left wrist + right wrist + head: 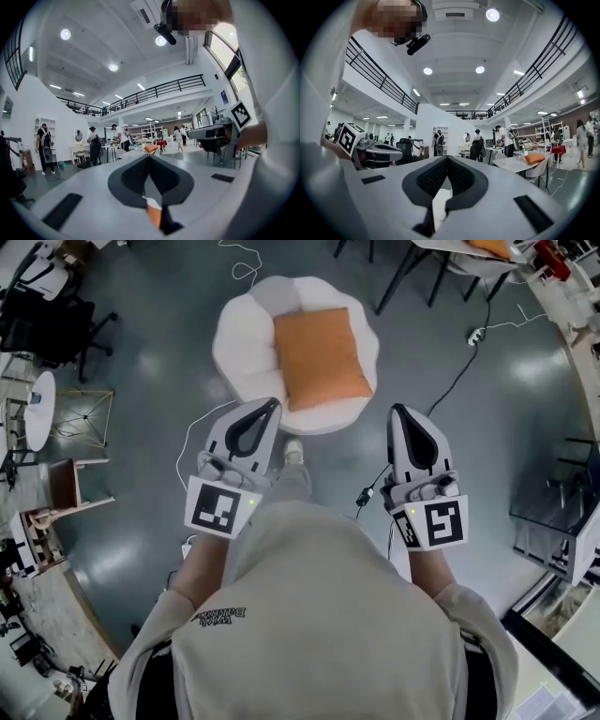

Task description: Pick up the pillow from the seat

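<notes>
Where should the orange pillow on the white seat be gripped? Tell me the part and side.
I'd pinch the near edge of the pillow, coming down from the person's side. It lies flat on the seat, so only its rim gives jaws something to close on. The left gripper and right gripper are shut; open one first.

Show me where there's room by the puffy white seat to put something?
The shiny grey floor is bare left of the round white cushioned seat, up to the black office chair, and right of it, up to the black cable. The seat's left rim beside the square orange pillow is free too. Furniture crowds the left edge.
</notes>
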Demonstrator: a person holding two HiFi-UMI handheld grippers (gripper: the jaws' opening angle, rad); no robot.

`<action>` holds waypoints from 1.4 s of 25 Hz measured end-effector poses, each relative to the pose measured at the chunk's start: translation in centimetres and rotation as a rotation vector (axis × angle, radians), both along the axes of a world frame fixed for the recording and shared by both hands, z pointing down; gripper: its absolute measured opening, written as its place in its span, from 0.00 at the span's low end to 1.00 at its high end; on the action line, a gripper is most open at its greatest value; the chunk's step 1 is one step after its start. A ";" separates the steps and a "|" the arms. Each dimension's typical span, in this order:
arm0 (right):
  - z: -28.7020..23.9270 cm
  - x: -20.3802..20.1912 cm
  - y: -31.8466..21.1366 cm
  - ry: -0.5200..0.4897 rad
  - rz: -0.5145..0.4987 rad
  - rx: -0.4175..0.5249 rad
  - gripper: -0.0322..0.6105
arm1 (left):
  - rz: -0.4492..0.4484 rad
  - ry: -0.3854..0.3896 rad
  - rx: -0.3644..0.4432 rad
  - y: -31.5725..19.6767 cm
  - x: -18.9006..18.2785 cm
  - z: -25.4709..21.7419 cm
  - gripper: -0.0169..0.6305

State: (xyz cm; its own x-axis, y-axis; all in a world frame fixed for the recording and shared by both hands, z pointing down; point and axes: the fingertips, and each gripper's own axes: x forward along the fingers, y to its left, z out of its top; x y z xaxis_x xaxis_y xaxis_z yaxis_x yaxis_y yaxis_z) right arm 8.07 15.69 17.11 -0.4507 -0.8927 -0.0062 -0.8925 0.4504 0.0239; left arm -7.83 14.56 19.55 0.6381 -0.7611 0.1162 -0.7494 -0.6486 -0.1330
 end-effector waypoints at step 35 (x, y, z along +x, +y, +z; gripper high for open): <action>1.3 -5.0 -24.2 0.046 -0.056 -0.062 0.06 | -0.076 0.109 -0.071 -23.1 -5.2 2.6 0.04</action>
